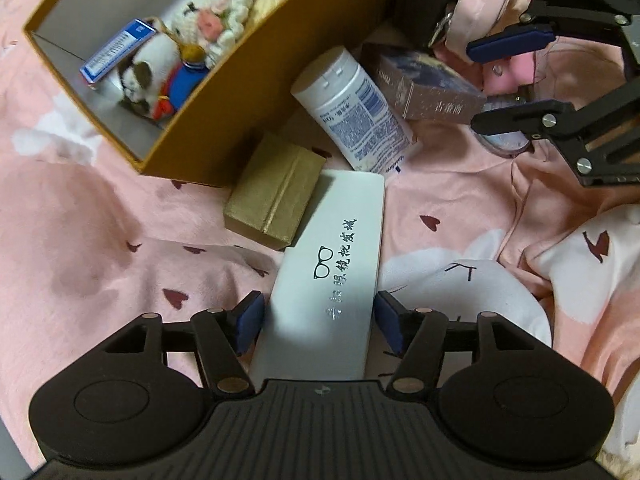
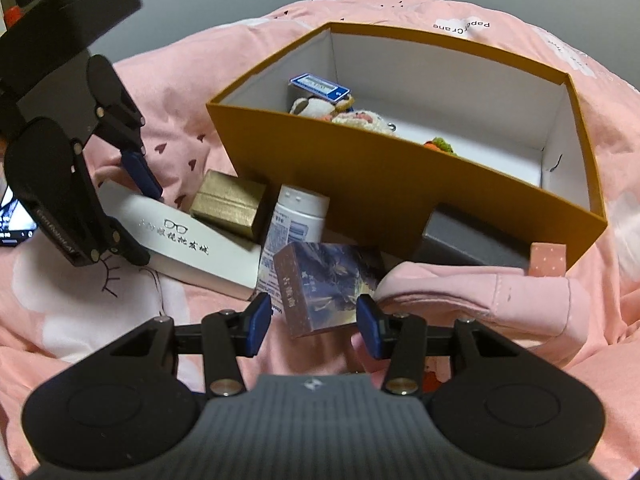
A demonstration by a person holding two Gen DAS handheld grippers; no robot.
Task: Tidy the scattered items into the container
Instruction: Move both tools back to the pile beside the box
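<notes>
A: Where's the container?

B: The mustard-coloured box (image 2: 400,184) sits on the pink bedspread (image 1: 100,216), open at the top. Inside lie a blue-and-white packet (image 1: 116,50), a small plush dog (image 1: 154,76) and crocheted toys (image 1: 224,20).

A: And the loose things?

B: All just outside the box's near wall. A white glasses case (image 1: 332,272) lies flat, with a gold box (image 1: 276,190) touching its far end. A white bottle (image 1: 356,108) lies tipped beside those, and a patterned carton (image 2: 324,284) rests against the bottle. A dark grey box (image 2: 472,240) stands against the container wall, a pink dotted box (image 2: 548,258) next to it.

A: The grippers?

B: The left gripper (image 1: 320,320) points down over the glasses case. Its jaws are spread wide, a blue pad on either side of the case with a slim gap each side, nothing clamped. The right gripper (image 2: 314,320) hangs just in front of the patterned carton, jaws partly apart and gripping nothing; the carton's near corner sits roughly between the pads, clear of both.
</notes>
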